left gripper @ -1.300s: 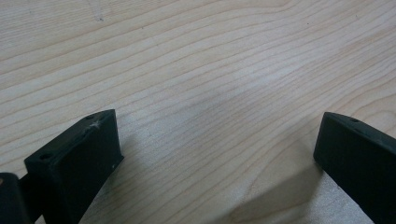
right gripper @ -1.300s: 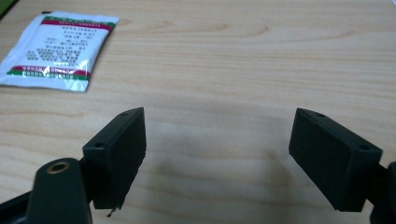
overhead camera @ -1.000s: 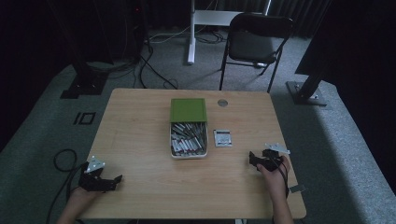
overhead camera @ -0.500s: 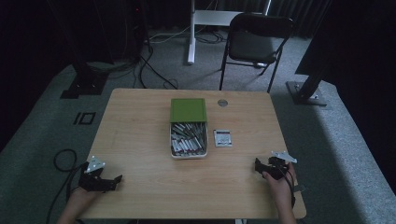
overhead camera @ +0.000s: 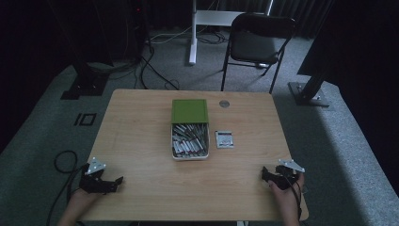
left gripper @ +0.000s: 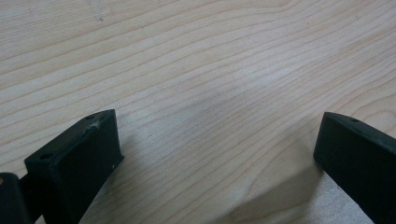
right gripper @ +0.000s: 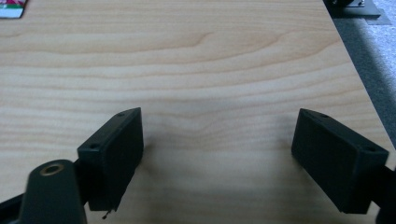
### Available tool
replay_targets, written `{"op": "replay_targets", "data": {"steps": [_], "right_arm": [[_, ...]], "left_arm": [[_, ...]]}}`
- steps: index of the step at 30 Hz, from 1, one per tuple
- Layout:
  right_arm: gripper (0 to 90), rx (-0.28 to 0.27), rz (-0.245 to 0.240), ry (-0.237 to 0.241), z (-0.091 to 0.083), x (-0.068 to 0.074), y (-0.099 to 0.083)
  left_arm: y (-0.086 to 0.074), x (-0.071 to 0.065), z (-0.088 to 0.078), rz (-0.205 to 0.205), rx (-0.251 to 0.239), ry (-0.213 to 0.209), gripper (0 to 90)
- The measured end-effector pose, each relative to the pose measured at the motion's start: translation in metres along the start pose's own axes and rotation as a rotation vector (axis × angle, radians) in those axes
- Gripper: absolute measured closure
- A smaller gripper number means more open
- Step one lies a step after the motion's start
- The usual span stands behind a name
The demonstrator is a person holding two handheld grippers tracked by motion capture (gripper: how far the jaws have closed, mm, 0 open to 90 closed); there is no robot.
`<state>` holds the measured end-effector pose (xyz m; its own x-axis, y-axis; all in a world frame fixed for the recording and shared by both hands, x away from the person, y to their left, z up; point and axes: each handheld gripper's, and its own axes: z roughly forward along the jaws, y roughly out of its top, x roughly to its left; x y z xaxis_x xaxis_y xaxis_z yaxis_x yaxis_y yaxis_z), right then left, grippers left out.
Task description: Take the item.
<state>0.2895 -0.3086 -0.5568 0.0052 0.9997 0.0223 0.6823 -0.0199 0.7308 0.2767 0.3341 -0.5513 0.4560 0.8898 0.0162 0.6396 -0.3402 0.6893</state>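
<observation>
High view: one white tray (overhead camera: 189, 153) of metal pieces sits mid-counter, its green lid (overhead camera: 189, 110) touching its far end, one small packet (overhead camera: 224, 139) beside it. The left gripper (overhead camera: 112, 181) and right gripper (overhead camera: 265, 174) rest at the near corners.

Left gripper view: fingers (left gripper: 77, 161) spread over bare wooden counter (left gripper: 210, 70).

Right gripper view: fingers (right gripper: 114, 151) spread; grey carpet (right gripper: 373, 65) lies beyond the counter edge.

Right hand-held gripper (overhead camera: 272, 175) pulled back toward the person, now low on the table (overhead camera: 141, 141) near its right front corner, farther from the small packet (overhead camera: 224, 139), jaws set wide apart over bare wood
</observation>
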Motion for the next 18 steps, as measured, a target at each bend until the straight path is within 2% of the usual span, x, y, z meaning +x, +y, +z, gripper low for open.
{"op": "replay_targets", "data": {"steps": [4,18], "right_arm": [[12.9,0.005,-0.015,0.012,-0.0028,0.0001,-0.003],[12.8,0.005,-0.023,0.02,-0.0034,0.0008,-0.0037]], "left_arm": [[0.0,0.0,0.0,0.0,0.0,0.0,1.4],[0.0001,0.0001,0.0,0.0,0.0,0.0,1.4]]}}
